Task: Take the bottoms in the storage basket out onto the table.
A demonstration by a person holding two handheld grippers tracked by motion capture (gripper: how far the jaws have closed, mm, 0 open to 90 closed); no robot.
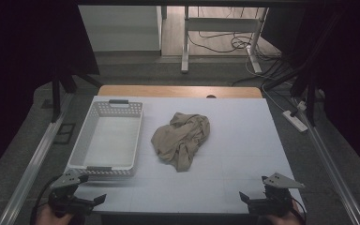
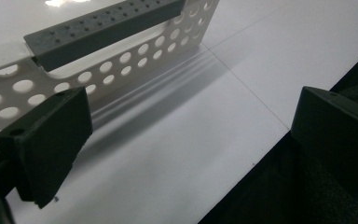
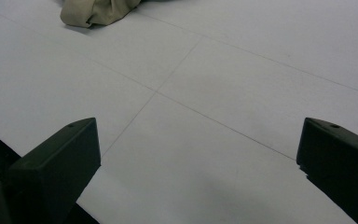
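A crumpled beige cloth (image 1: 182, 138) lies in the middle of the white table (image 1: 248, 140); its near edge appears at the top of the right gripper view (image 3: 98, 11). To its left stands a white perforated basket (image 1: 136, 136) with grey handles and nothing inside. My left gripper (image 1: 91, 194) is at the table's near left corner, open and holding nothing, just in front of the basket's near wall (image 2: 135, 60). At the near right corner my right gripper (image 1: 255, 192) is open over bare table. Both jaw pairs stand wide apart (image 2: 191, 140) (image 3: 198, 158).
A wooden strip (image 1: 178, 91) borders the table's far edge. Metal rails run along both sides. A power strip (image 1: 296, 121) and cables lie on the floor at the right, and desk legs (image 1: 185, 42) stand beyond the table.
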